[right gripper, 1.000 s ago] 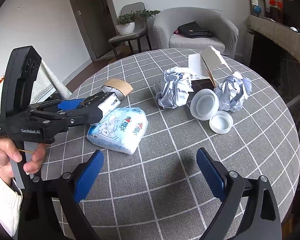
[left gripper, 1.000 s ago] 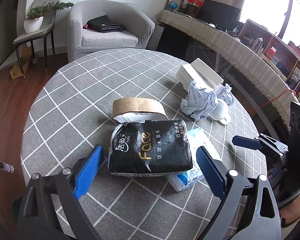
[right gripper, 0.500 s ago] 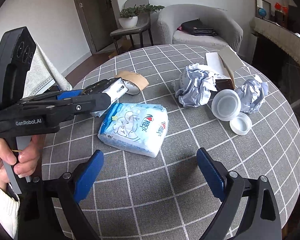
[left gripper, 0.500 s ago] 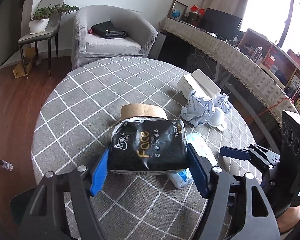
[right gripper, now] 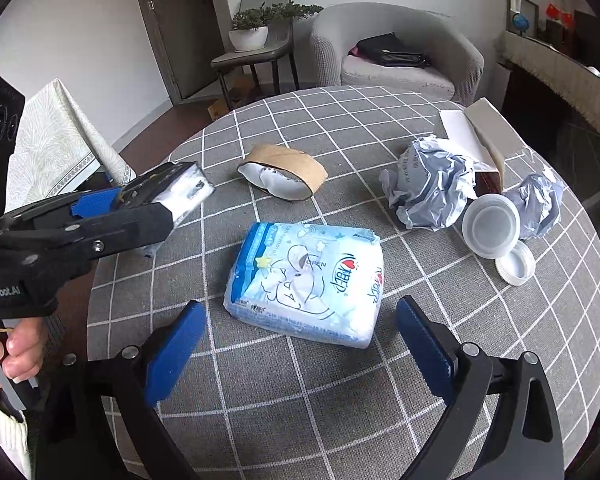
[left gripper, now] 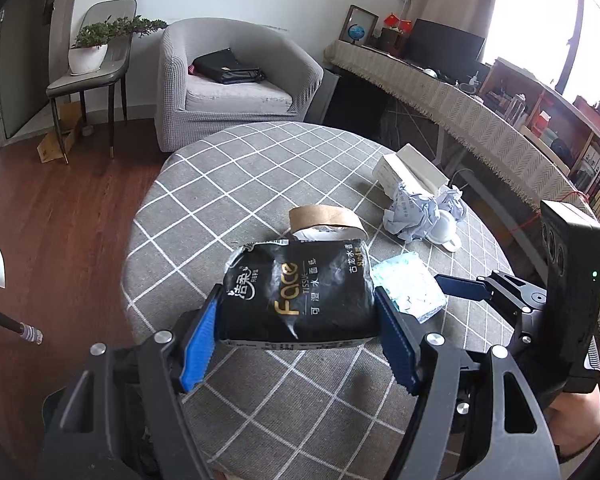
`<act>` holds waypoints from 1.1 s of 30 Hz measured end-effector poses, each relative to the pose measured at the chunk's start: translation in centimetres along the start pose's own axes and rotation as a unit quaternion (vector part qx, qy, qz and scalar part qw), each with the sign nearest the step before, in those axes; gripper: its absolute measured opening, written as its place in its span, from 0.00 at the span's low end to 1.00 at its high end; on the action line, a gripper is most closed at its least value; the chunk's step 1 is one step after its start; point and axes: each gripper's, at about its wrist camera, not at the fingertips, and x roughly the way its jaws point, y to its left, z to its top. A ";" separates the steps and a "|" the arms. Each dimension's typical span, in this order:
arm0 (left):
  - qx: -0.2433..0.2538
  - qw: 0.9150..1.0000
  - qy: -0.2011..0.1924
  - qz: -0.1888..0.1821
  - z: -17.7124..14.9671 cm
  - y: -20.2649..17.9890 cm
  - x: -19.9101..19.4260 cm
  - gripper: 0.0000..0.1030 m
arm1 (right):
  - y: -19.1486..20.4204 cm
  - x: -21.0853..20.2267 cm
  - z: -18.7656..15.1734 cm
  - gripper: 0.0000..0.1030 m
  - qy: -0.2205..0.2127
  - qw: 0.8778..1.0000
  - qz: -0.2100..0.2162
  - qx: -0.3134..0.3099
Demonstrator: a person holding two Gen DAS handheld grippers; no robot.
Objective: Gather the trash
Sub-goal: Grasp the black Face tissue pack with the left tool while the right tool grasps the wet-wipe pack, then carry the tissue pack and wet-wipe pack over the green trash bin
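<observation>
My left gripper (left gripper: 298,312) is shut on a black tissue pack (left gripper: 296,292), its blue pads pressing both ends, and holds it a little above the round grey checked table (left gripper: 228,184). In the right wrist view the same left gripper (right gripper: 140,204) sits at the left with the pack's end (right gripper: 184,190) showing. My right gripper (right gripper: 300,316) is open, its fingers straddling the near edge of a light blue wipes pack (right gripper: 308,276) that lies flat on the table. Nothing touches its pads.
A brown cardboard roll (right gripper: 284,172) lies behind the blue pack. At the right are two crumpled paper balls (right gripper: 432,188), two white lids (right gripper: 492,224) and an open carton (right gripper: 484,132). A hand (right gripper: 16,348) grips the left tool. An armchair (right gripper: 396,56) stands beyond the table.
The left jaws closed onto the black pack and raised it off the table, drawing it back. The right gripper moved in toward the blue pack, still open.
</observation>
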 end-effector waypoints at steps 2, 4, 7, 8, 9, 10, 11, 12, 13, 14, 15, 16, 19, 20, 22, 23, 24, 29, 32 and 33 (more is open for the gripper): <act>-0.003 1.000 -0.002 0.001 -0.1 0.6 -0.5 0.72 | 0.3 0.4 0.3 0.95 0.000 1.000 -0.009 -0.001; -0.006 1.000 -0.004 0.005 -0.1 1.2 -1.0 0.72 | 0.5 0.7 0.6 0.96 0.001 1.000 -0.018 -0.002; -0.008 1.000 -0.006 0.011 -0.3 2.0 -1.7 0.72 | 1.1 1.3 0.9 0.96 0.008 0.999 -0.039 -0.014; -0.009 1.000 -0.006 0.014 -0.3 2.3 -1.9 0.72 | 1.2 1.4 1.1 0.96 0.011 0.999 -0.045 -0.016; -0.009 1.000 -0.006 0.017 -0.4 2.5 -2.0 0.72 | 1.3 1.5 1.2 0.94 0.011 0.999 -0.049 -0.011; -0.009 1.000 -0.006 0.022 -0.5 2.8 -2.2 0.72 | 1.3 1.5 1.3 0.92 0.010 0.999 -0.050 -0.007; -0.008 1.000 -0.007 0.027 -0.7 3.0 -2.5 0.72 | 1.3 1.5 1.3 0.84 0.008 0.998 -0.056 -0.006; -0.007 0.999 -0.007 0.031 -0.8 3.2 -2.7 0.72 | 1.3 1.4 1.4 0.76 0.005 0.998 -0.058 -0.005; -0.007 0.999 -0.008 0.035 -1.0 3.4 -3.0 0.72 | 1.2 1.3 1.5 0.74 0.004 0.998 -0.060 -0.002; -0.009 0.999 -0.008 0.037 -1.1 3.7 -3.3 0.72 | 1.2 1.4 1.6 0.73 0.005 0.998 -0.060 -0.001; -0.009 0.999 -0.009 0.039 -1.2 3.8 -3.5 0.72 | 1.3 1.4 1.7 0.72 0.006 0.998 -0.060 -0.002; -0.009 0.999 -0.010 0.042 -1.4 4.1 -3.9 0.72 | 1.4 1.4 1.6 0.72 0.006 0.998 -0.059 -0.002; -0.015 0.999 -0.011 0.051 -2.0 4.8 -4.8 0.72 | 1.7 1.0 1.4 0.70 -0.004 0.998 -0.057 0.002; -0.017 0.998 -0.011 0.053 -2.3 5.1 -5.1 0.72 | 2.0 0.9 1.4 0.70 -0.010 0.998 -0.054 0.005; -0.023 0.998 -0.010 0.060 -2.8 5.7 -5.8 0.72 | 2.7 0.5 1.2 0.70 -0.016 0.999 -0.050 0.003; -0.024 0.998 -0.010 0.064 -3.1 6.0 -6.2 0.72 | 3.2 0.4 1.2 0.70 -0.020 0.999 -0.047 0.001; -0.025 0.997 -0.011 0.069 -3.3 6.3 -6.5 0.72 | 3.5 0.2 1.2 0.70 -0.024 0.999 -0.044 -0.001; -0.040 0.995 -0.016 0.092 -4.9 8.0 -8.4 0.72 | 6.5 -0.2 1.1 0.70 -0.032 0.999 -0.031 -0.019; -0.048 0.993 -0.017 0.105 -5.6 9.0 -9.3 0.72 | 8.1 -0.6 1.2 0.70 -0.040 0.999 -0.019 -0.022; -0.051 0.993 -0.016 0.107 -5.9 9.3 -9.5 0.72 | 8.7 -0.6 1.2 0.70 -0.043 0.999 -0.015 -0.024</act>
